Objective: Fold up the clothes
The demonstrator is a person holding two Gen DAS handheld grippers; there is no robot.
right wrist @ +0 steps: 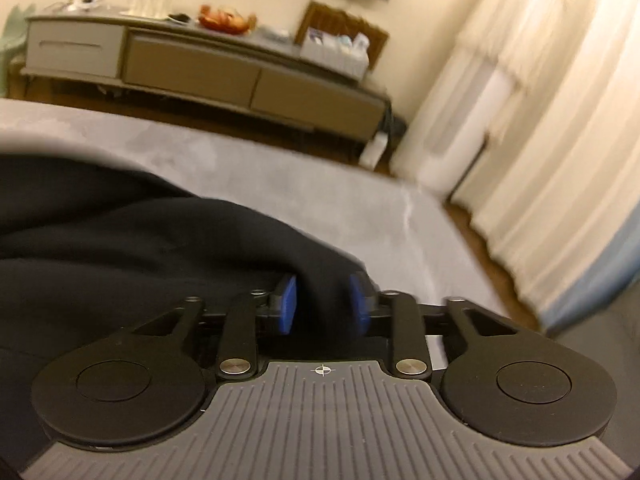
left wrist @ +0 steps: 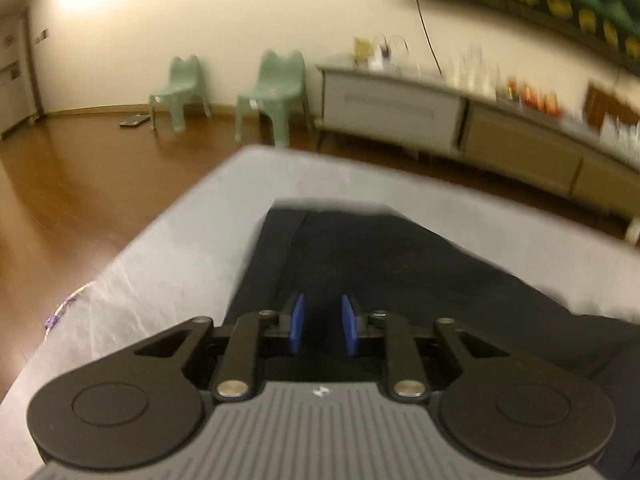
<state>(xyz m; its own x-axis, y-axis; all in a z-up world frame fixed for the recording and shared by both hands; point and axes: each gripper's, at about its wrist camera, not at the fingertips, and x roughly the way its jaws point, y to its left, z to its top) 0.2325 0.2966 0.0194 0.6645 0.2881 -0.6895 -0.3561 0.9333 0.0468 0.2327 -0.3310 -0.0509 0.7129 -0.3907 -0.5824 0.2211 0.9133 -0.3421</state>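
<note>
Both claws, left (left wrist: 322, 326) and right (right wrist: 324, 304), pinch the dark cloth (left wrist: 360, 264); a fold looks under way, so they must move together.

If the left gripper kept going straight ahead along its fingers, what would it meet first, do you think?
Probably the dark garment on the grey bedsheet; cloth already lies between the left gripper's pads.

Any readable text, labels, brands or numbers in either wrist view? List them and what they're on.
No readable words or numbers in either view.
Left hand-held gripper: small white emblem on its grey housing, no letters.
Right hand-held gripper: white crosshair mark on its housing, no text.
White packs on the sideboard: print too blurred.
Door notices: too blurred.
</note>
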